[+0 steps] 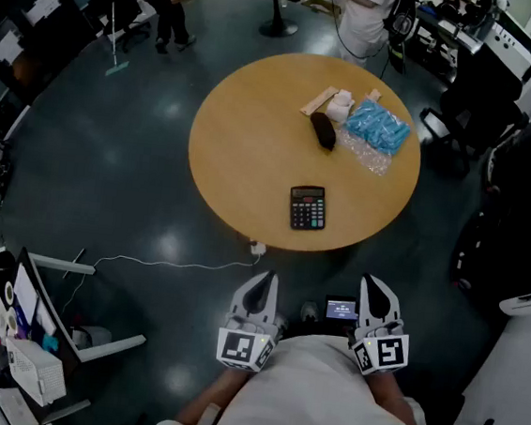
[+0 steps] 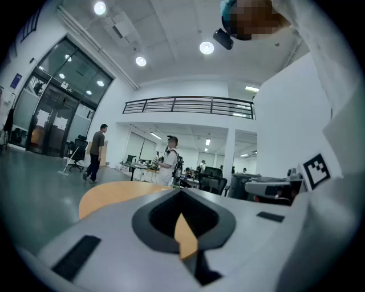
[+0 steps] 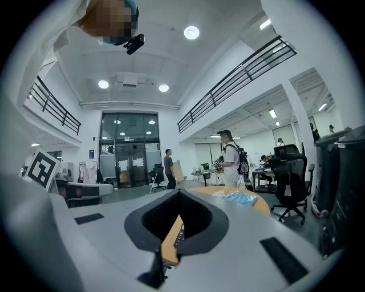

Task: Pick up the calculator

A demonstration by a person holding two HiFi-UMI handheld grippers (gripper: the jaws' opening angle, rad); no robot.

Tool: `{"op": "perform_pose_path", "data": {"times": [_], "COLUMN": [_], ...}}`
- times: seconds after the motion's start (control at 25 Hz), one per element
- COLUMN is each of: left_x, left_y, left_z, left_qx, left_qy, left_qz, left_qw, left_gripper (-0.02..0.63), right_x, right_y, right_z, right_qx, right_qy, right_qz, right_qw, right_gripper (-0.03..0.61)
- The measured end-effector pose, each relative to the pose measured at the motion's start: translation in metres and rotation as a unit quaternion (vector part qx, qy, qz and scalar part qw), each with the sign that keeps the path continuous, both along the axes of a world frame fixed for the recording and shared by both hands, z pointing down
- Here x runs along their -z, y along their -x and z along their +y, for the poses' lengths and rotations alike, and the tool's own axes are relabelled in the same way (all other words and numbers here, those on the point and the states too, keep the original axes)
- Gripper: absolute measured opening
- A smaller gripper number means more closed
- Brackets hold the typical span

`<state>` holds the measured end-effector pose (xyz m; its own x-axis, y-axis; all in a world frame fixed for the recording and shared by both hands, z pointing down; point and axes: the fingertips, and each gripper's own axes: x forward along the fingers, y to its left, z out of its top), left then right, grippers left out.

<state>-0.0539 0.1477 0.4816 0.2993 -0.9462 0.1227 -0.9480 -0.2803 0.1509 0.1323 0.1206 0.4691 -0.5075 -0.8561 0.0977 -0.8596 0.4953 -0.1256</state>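
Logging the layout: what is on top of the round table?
A calculator near the front edge; farther back a black object, a wooden strip, a blue bag and clear plastic. Anything under the bag is covered.

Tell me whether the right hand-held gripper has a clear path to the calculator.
Probably yes. The calculator lies alone near the table's near edge, with nothing between it and the right hand-held gripper, though the shut jaws must open first.

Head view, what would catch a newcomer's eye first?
The round wooden table fills the middle of the view, with a black calculator lying alone near its closer edge. A bright blue packet sits at its far right, and the left gripper and right gripper hover shut, short of the table.
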Motion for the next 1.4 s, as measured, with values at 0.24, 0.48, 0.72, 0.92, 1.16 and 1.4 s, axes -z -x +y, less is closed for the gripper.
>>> {"op": "perform_pose_path", "data": {"times": [0.24,0.48,0.72,0.92,1.16,1.4], "left_x": [0.0,-0.003,-0.015,-0.038,-0.102,-0.176], "left_y": [-0.004,-0.01,-0.024,-0.017,-0.003,0.028], "left_z": [-0.002,-0.009,-0.02,-0.046,-0.11,-0.196], "left_qx": [0.006,0.018,-0.019,-0.03,-0.123,-0.176], "left_qy": [0.001,0.006,0.007,0.016,0.1,0.181], "left_qz": [-0.003,0.001,0.017,0.009,0.019,0.011], "left_qw": [1.0,0.9998,0.9997,0.9994,0.9871,0.9675], "left_gripper": [0.006,0.006,0.006,0.006,0.132,0.169], "right_x": [0.0,-0.003,-0.004,-0.011,-0.011,-0.009], "right_y": [-0.003,-0.004,-0.004,-0.005,0.005,0.023], "right_z": [-0.004,-0.014,-0.028,-0.054,-0.089,-0.131], "right_qx": [0.007,0.023,0.055,0.073,0.062,0.026], "right_qy": [0.0,-0.001,-0.002,0.001,0.005,0.0], "right_qz": [-0.004,-0.007,-0.018,-0.017,-0.021,-0.013], "right_qw": [1.0,1.0,0.998,0.997,0.998,1.0], "right_gripper": [0.014,0.015,0.015,0.015,0.015,0.015]}}
